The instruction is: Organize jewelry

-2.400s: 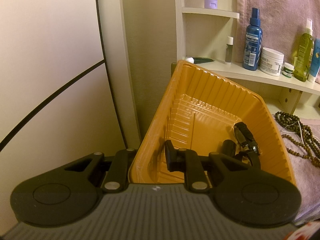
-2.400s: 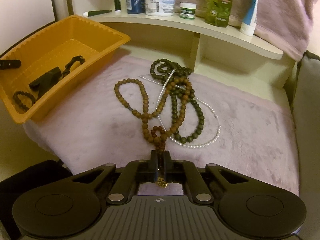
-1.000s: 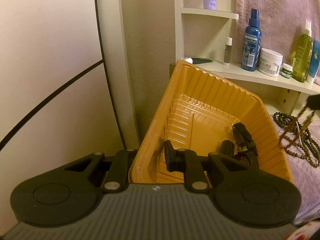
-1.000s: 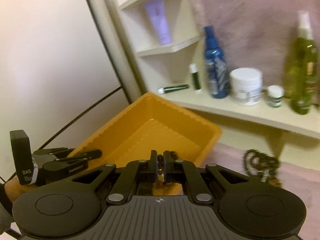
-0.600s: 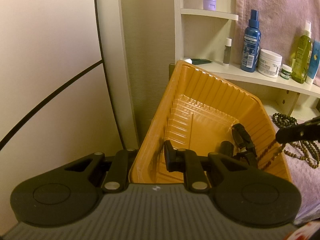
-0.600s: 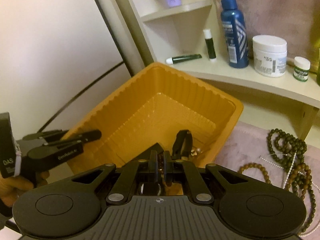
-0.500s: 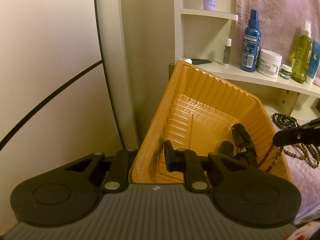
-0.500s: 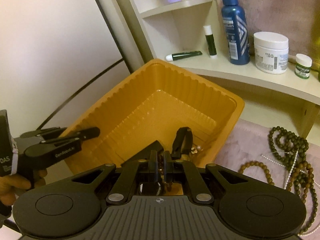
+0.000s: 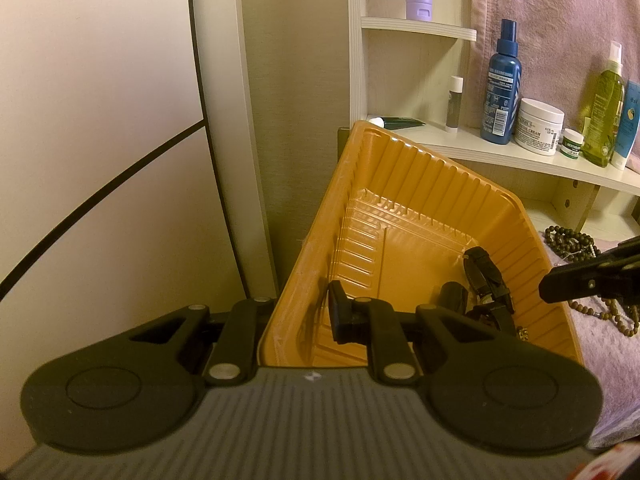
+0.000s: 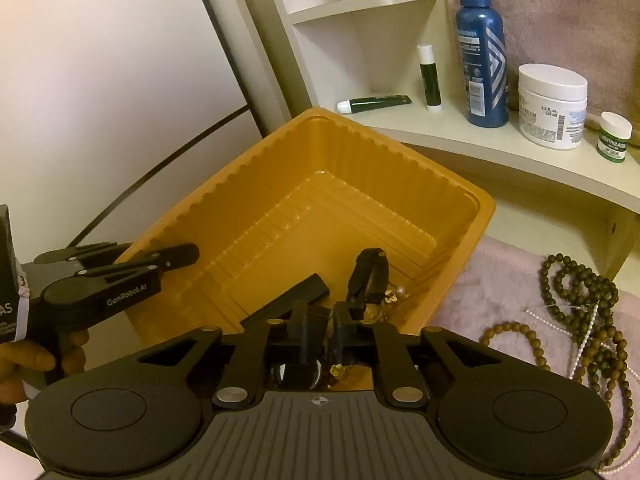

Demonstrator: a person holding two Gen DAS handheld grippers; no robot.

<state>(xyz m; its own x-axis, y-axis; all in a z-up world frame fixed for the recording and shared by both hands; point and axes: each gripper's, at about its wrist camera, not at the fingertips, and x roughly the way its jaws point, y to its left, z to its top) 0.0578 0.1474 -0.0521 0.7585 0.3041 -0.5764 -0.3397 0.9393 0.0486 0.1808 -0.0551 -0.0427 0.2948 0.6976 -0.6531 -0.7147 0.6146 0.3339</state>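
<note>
Status: sorting partly done.

Tray (image 10: 400,156): one, orange, overhanging the edge of the pink-covered surface (image 10: 492,276).

Inside the tray, at the corner nearest the surface:
- one black strap loop (image 10: 370,276)
- one black flat bar (image 10: 292,302)
- one small cluster of pearl and gold bits (image 10: 394,294)
- rest of the tray floor is bare

Right of the tray, on the surface, overlapping in a heap:
- one dark bead strand (image 10: 576,280)
- one brown bead strand (image 10: 516,334)
- one thin pearl strand (image 10: 580,344)

The brown strand's near end runs toward the tray. Cannot tell whether it crosses the rim.

Right claw (image 10: 322,320): over the tray's near corner, jaws narrowly apart. A gold piece (image 10: 338,369) with a few brown beads shows in the gap. Cannot tell whether these are pinched or let go.

Left claw (image 9: 298,314): at the tray's far-side wall, away from the surface. Jaws stand wide, one finger inside the wall and one outside, no clamp evident. Judged to be steadying the tray.

Left to do, by my estimate: three strands to move into the tray, the brown one in hand.
</note>
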